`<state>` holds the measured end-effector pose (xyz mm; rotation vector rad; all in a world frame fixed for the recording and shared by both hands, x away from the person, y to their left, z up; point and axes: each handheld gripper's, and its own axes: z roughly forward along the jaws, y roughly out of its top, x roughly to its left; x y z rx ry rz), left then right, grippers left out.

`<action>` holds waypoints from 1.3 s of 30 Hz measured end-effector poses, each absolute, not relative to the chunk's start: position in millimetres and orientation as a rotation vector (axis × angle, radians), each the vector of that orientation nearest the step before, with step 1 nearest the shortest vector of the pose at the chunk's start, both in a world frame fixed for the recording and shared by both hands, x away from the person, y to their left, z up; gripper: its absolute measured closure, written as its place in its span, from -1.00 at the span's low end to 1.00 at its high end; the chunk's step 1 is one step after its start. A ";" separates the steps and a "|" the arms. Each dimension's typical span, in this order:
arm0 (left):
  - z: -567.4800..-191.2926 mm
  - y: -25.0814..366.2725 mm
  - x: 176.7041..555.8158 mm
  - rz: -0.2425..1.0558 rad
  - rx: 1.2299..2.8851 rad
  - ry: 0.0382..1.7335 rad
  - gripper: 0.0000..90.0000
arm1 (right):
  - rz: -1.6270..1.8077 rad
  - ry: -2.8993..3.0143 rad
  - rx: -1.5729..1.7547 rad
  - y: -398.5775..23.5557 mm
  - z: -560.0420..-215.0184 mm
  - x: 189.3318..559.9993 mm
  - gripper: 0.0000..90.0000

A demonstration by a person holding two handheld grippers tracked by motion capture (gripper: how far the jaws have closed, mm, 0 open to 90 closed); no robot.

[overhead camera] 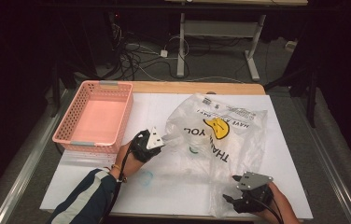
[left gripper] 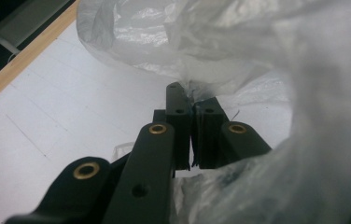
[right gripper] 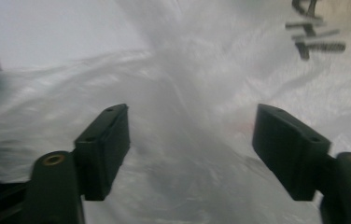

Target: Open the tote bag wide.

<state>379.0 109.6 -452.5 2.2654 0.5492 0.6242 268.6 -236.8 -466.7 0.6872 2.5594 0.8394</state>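
Note:
A thin translucent plastic bag (overhead camera: 220, 135) with a yellow smiley and black lettering lies crumpled on the white board. My left gripper (overhead camera: 163, 139) is at the bag's left edge, and in the left gripper view it (left gripper: 193, 100) is shut on a pinch of the bag's film (left gripper: 239, 42). My right gripper (overhead camera: 229, 199) is low at the bag's near corner, close to the board's front edge. Its jaws (right gripper: 190, 135) stand wide open, with bag film (right gripper: 197, 70) lying between and beyond them and the pads not pressing on it.
An empty pink basket (overhead camera: 94, 116) stands at the back left of the white board (overhead camera: 85, 186). A small teal ring (overhead camera: 145, 177) lies on the board near the left hand, and another teal shape (overhead camera: 193, 149) shows through the bag. Cables and a desk frame (overhead camera: 220, 42) lie beyond the table.

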 end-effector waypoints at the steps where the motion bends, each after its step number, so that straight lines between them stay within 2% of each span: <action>1: -453.1 109.6 378.8 0.628 2.267 0.548 0.90 | 0.783 2.569 0.703 -235.9 -470.0 270.9 -0.18; 2: -453.7 109.5 378.5 0.634 2.268 0.548 0.90 | 0.828 2.562 0.715 -237.0 -470.7 272.4 0.05; 4: -454.7 109.8 377.9 0.642 2.261 0.552 0.90 | 0.830 2.558 0.752 -237.9 -470.3 274.8 0.34; 5: -454.9 110.0 377.9 0.641 2.262 0.552 0.90 | 0.842 2.573 0.747 -238.5 -469.9 276.5 0.57; 6: -455.1 110.3 377.9 0.638 2.261 0.553 0.90 | 0.839 2.569 0.757 -237.6 -469.9 276.4 0.59; 7: -455.3 110.4 377.7 0.641 2.261 0.551 0.90 | 0.835 2.569 0.750 -236.4 -469.8 276.7 0.72; 10: -454.1 110.9 376.6 0.660 2.254 0.554 0.90 | 0.858 2.545 0.743 -234.4 -466.9 276.4 0.92; 19: -421.9 131.9 371.5 0.736 2.152 0.537 0.90 | 0.987 2.344 0.709 -235.0 -439.0 273.4 0.99; 39: -369.9 159.7 347.2 0.775 1.998 0.508 0.90 | 1.202 2.024 0.625 -235.3 -371.0 275.8 1.00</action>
